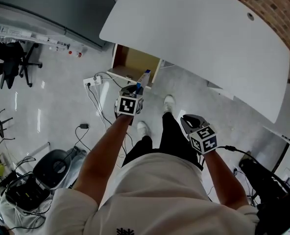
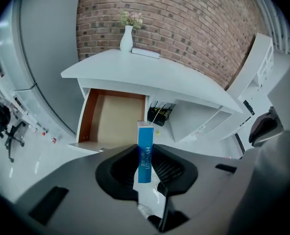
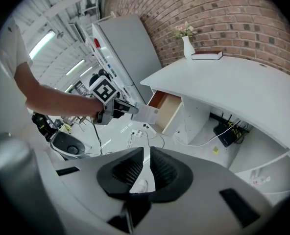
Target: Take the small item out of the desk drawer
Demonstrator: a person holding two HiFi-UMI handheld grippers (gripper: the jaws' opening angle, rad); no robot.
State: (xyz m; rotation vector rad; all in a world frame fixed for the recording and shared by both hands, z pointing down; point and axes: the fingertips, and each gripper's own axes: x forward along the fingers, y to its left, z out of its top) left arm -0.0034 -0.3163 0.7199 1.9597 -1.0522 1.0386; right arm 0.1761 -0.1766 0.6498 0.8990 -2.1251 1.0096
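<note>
A small blue and white box (image 2: 144, 138) stands upright between the jaws of my left gripper (image 2: 146, 155), which is shut on it. The head view shows that gripper (image 1: 135, 88) holding the box (image 1: 143, 77) just in front of the open drawer (image 1: 133, 63). The drawer (image 2: 113, 117) hangs under the white desk (image 2: 150, 77), and its wooden inside shows nothing in it. My right gripper (image 3: 146, 155) hangs lower right over the floor, its jaws together with nothing between them. It sits by the person's right leg (image 1: 188, 121). From there I see the left gripper (image 3: 116, 109) with the box (image 3: 146, 114).
A white vase (image 2: 127, 38) and a book (image 2: 145, 53) sit on the desk top. A power strip with cables (image 1: 92, 81) lies on the floor left of the drawer. A black router (image 2: 159, 114) sits under the desk. An office chair (image 1: 12, 62) and black gear (image 1: 52, 168) stand left.
</note>
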